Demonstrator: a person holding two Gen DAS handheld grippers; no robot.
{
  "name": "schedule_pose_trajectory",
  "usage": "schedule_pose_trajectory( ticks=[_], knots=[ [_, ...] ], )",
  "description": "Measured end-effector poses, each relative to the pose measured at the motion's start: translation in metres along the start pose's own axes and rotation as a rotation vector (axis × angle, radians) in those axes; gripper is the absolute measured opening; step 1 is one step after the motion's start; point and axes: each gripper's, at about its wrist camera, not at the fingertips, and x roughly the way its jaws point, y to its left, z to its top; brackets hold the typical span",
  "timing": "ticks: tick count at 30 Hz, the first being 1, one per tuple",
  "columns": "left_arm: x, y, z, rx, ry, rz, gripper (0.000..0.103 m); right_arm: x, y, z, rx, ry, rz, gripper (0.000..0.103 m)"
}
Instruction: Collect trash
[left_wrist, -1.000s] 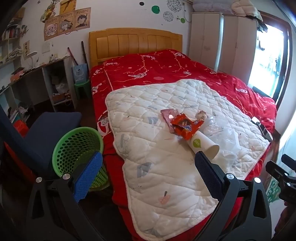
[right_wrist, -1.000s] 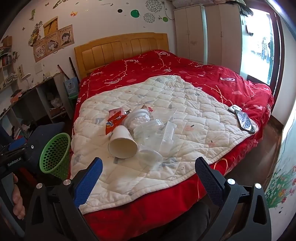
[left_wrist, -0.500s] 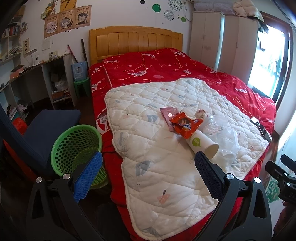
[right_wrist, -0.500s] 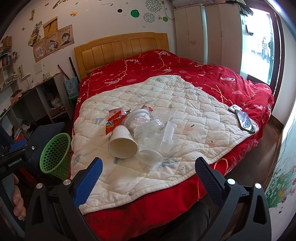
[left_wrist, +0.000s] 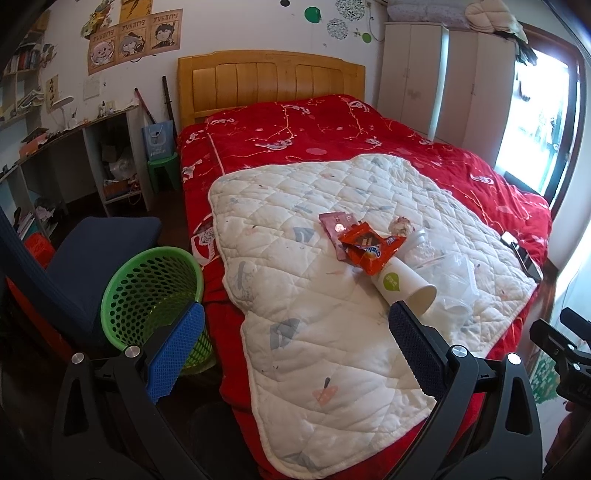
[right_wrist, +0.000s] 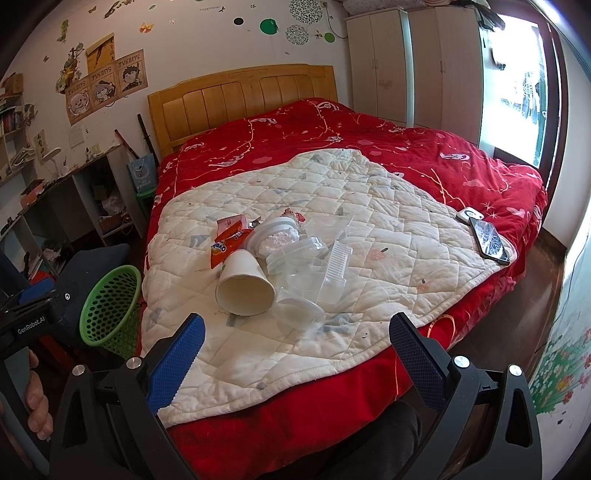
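A pile of trash lies on the white quilt (left_wrist: 295, 295) of the red bed: a white paper cup (left_wrist: 402, 284) (right_wrist: 245, 286) on its side, an orange snack wrapper (left_wrist: 369, 251) (right_wrist: 229, 243), a pink wrapper (left_wrist: 334, 227), and clear plastic containers (right_wrist: 314, 269) (left_wrist: 450, 273). A green mesh basket (left_wrist: 151, 295) (right_wrist: 110, 308) stands on the floor left of the bed. My left gripper (left_wrist: 291, 350) is open and empty, above the bed's near corner. My right gripper (right_wrist: 295, 350) is open and empty, short of the cup.
A phone (right_wrist: 489, 240) and a small white device (right_wrist: 469, 215) lie on the bed's right edge. A dark blue chair (left_wrist: 96, 251) stands beside the basket. A desk with shelves (left_wrist: 74, 166) lines the left wall. Wardrobes (right_wrist: 410, 66) stand at the back right.
The left wrist view has shifted slightly, so the bed and basket sit a little further right in it. The right gripper has barely moved. Both stay open.
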Motion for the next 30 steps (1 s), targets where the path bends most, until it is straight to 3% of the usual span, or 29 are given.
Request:
schedule_pose_trajectory(
  ticks=[30],
  knots=[
    [0.013, 0.002, 0.006, -0.011, 0.023, 0.001, 0.098, 0.013, -0.003, 0.007, -0.013, 0.006, -0.006, 0.097]
  ],
)
